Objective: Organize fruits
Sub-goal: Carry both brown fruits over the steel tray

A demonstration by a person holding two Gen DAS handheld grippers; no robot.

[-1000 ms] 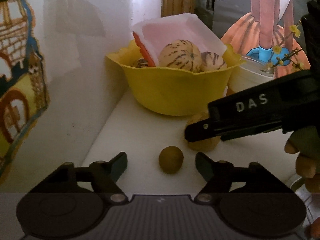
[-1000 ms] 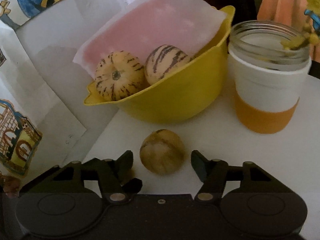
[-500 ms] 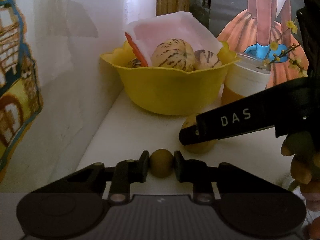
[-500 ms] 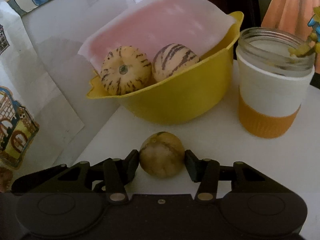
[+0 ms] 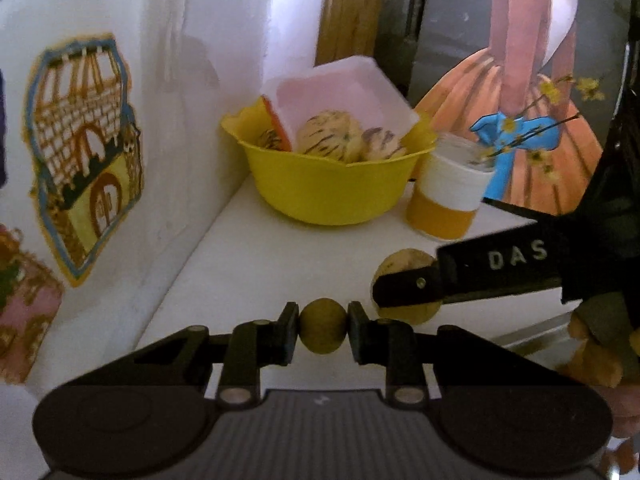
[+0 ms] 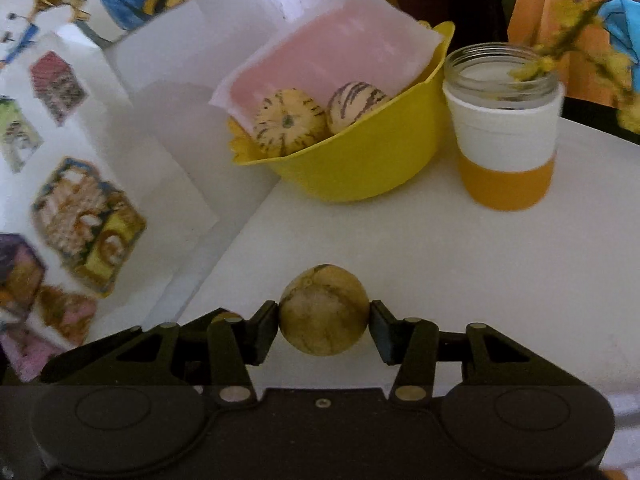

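Right, you've got both fruits pinched. Your left gripper is clamped on the small olive-brown fruit, pads on opposite sides at its widest point, so it should not roll out. Your right gripper is closed the same way on the bigger pale striped fruit, squeezed across its middle. Can't tell from these views whether either is clear of the white tabletop or resting on it. In the left view, the right gripper's finger crosses in front of the striped fruit, just right of the small one, so the two tools are close together.

Destination looks like the yellow bowl ahead, near the wall. It holds at least two striped fruits and a white foam tray leaning against its back rim. The tray eats up the rear half, so open space is toward the front lip.

Just right of the bowl stands a glass jar with a white-and-orange sleeve and yellow flower sprigs sticking out. Probably the main thing to bump on the right side.

Surface is plain white, smooth. Left wall is white with coloured paper pictures. A painting of an orange dress is behind the jar. Light is dim.
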